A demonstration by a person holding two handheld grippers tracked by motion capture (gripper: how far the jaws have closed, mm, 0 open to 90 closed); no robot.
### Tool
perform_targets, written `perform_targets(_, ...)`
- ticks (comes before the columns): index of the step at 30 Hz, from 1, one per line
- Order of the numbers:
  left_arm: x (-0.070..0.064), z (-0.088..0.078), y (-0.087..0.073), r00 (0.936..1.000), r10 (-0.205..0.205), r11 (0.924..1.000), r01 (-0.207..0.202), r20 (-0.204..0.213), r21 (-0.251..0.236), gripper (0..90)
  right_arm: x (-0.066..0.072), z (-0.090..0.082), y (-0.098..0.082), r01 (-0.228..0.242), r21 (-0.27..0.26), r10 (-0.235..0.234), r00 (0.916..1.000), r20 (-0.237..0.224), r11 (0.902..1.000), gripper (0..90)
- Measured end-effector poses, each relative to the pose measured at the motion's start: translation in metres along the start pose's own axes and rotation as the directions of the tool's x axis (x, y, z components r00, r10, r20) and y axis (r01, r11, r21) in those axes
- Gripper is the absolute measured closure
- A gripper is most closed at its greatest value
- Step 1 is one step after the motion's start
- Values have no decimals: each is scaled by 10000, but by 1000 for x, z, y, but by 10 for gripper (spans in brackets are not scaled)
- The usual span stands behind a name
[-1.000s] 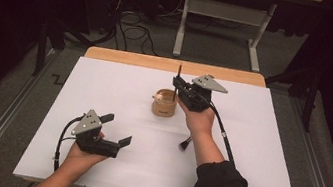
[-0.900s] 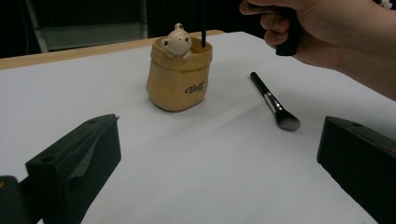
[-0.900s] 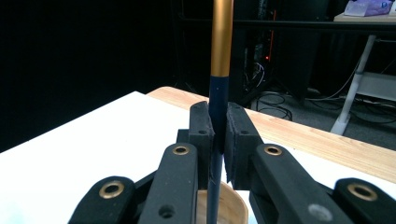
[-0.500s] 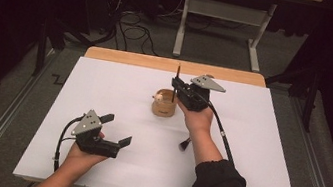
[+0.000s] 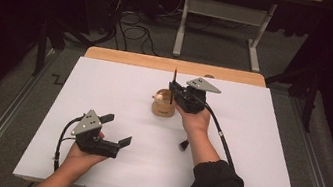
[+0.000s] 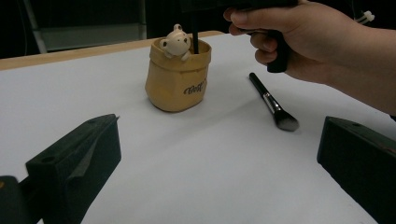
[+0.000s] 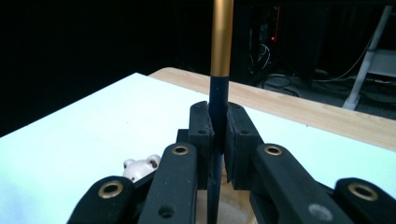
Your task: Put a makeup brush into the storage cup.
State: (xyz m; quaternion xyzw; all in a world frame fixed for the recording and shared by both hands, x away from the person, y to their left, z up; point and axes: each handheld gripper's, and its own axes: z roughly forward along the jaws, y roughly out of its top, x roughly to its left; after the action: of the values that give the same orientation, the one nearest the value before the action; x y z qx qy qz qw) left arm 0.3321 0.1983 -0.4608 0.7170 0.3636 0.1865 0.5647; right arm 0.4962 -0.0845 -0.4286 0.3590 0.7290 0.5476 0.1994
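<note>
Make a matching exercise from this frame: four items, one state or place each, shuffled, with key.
Items
1. right gripper
2. left gripper
3. makeup brush
4. bear pot

States or places
A. jaws apart, nothing between them
B. lying flat on the white table, bristles toward the left gripper's camera
C. standing upright, tan, a small bear figure at its rim
D. jaws closed on an upright dark stick with a gold upper part, its lower end in the pot

Pairs: 1-D, 2-A, 3-B, 4-C
</note>
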Motion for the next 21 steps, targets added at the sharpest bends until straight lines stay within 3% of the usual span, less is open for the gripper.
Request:
perform_targets(14,-1,1,0,10000,22,10000,-22,14,26,5,-3,0,-8,-37,430,36,10000,28,9991,831)
perform_targets(21,-1,1,0,10000,29,10000,-29,5,23,6,-8,-4,-5,-316,426,316,9995,16,9986,418)
